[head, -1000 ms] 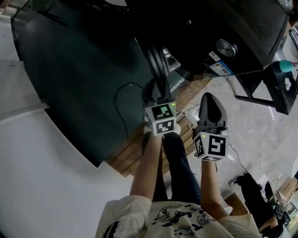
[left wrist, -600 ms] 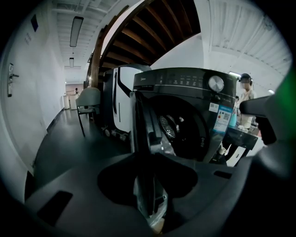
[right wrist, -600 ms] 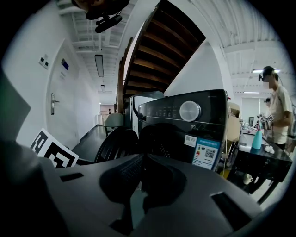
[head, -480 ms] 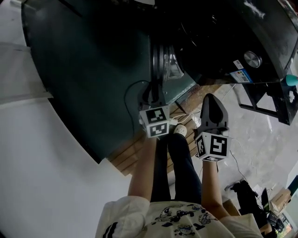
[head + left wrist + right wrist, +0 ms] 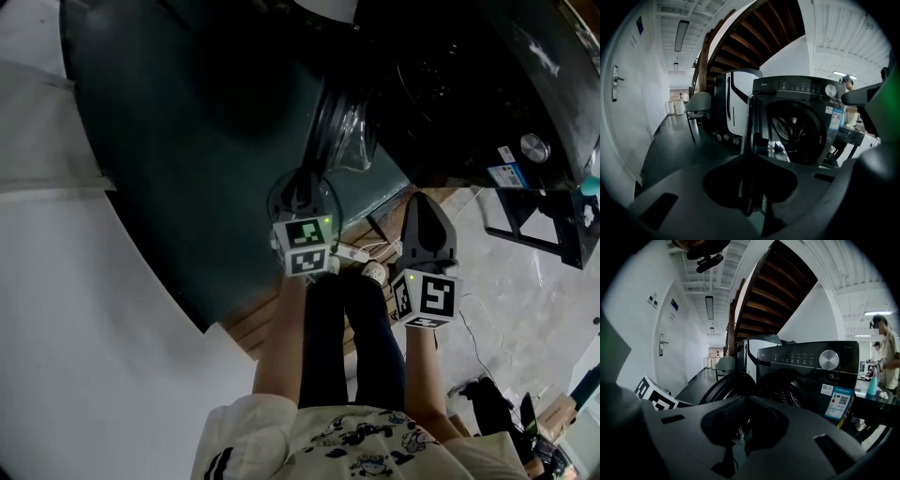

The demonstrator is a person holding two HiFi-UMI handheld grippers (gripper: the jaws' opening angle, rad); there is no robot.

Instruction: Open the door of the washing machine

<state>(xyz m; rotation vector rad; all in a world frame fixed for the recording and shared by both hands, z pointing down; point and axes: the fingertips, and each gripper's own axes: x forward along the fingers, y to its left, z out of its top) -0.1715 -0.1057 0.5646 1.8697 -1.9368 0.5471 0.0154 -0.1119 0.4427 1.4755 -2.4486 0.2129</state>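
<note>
Long corridor w/ white walls (image 5: 633, 117), dark glossy floor (image 5: 675, 150), ceiling strip light (image 5: 681, 35). Wooden stair underside (image 5: 754, 42) overhead. Door (image 5: 663, 357) w/ lever handle at left. Grey chair (image 5: 698, 104), white cabinet (image 5: 733, 101) further back. Head view: wood slats (image 5: 248, 328), white cables (image 5: 361, 251), black table (image 5: 534, 220) at right.

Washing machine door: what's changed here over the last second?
Both grippers drew back from the machine. The left gripper now sits clear of the door, and its jaws have just been closing, nothing between them. The door stays open; the right gripper stays empty.
</note>
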